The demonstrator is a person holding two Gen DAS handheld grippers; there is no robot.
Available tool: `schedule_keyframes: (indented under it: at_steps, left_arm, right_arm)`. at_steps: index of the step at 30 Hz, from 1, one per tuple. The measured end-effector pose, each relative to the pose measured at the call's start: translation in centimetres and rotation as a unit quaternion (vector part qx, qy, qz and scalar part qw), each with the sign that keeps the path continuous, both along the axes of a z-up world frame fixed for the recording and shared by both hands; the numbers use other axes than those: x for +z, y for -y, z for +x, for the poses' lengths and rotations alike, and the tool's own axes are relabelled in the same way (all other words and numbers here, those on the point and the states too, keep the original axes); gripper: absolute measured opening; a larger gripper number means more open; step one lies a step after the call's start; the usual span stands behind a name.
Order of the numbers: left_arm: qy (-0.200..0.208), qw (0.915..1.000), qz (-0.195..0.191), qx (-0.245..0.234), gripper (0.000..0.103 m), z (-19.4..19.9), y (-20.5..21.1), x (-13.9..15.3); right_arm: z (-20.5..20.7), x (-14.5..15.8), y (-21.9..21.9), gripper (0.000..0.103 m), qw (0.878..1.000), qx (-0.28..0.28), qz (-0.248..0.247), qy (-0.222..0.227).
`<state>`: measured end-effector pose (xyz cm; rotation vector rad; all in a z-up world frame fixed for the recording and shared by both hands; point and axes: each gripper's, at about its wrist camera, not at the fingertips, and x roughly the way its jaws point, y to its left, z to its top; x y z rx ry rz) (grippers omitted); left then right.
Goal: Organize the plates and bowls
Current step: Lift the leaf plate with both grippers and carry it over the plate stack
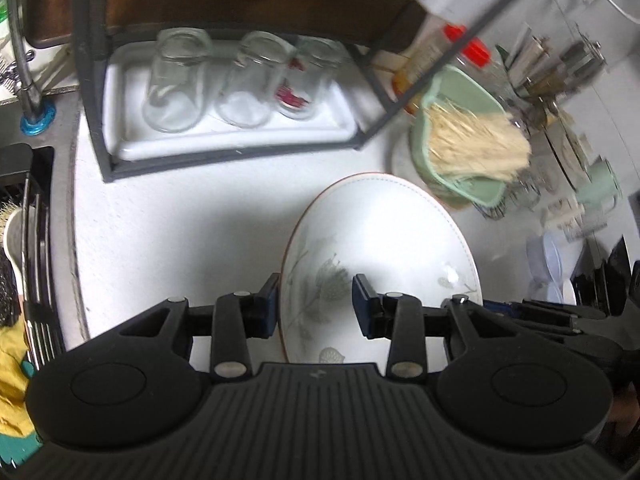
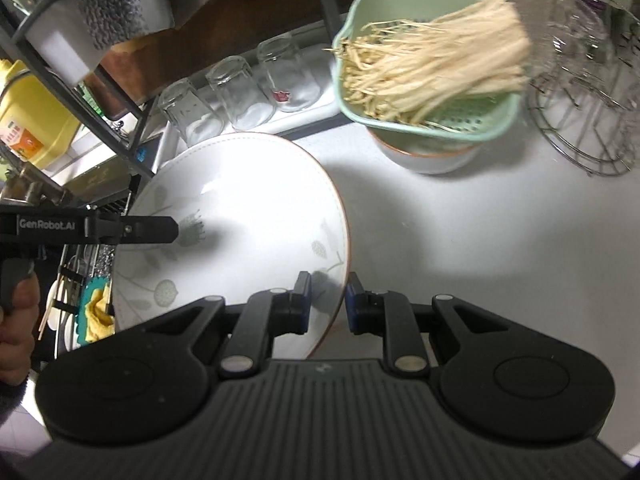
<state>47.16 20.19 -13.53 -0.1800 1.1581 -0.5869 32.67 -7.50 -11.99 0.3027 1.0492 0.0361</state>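
Observation:
A large white bowl (image 1: 380,232) with a pale flower pattern and a thin brown rim hangs tilted above the white counter, carried between both grippers. My left gripper (image 1: 316,304) is shut on its left wall, one pad outside the rim and one inside. In the right wrist view the same bowl (image 2: 240,184) fills the left half. There my right gripper (image 2: 328,300) is shut on the right rim, which runs between its pads. The left gripper's finger (image 2: 152,230) reaches into the bowl from the left, with a person's hand (image 2: 16,320) behind it.
A green colander (image 2: 460,120) of pale stringy vegetables sits on another white bowl (image 2: 428,160) at the back right. Three upturned glasses (image 1: 240,80) stand on a white tray (image 1: 132,148) inside a dark rack. A wire basket (image 2: 592,120) stands far right and a sink rack (image 1: 36,240) far left.

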Motion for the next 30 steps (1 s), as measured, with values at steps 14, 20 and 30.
schedule_keyframes:
  at_steps: [14, 20, 30]
  left_arm:
    - [-0.008, 0.9998, 0.016, -0.011, 0.042, -5.7, 4.0, -0.5]
    - [-0.023, 0.9994, 0.024, -0.008, 0.042, -7.8, 5.0, -1.5]
    - [-0.008, 0.9982, 0.057, -0.016, 0.042, -9.5, 6.9, -1.7]
  right_arm:
    - [-6.0, -0.4, 3.1, 0.021, 1.0, -0.008, 0.002, 0.001]
    - [-7.6, -1.8, 4.2, 0.021, 0.999, -0.014, 0.021, -0.023]
    - [-9.4, -2.6, 5.2, 0.021, 0.999, -0.022, 0.034, -0.028]
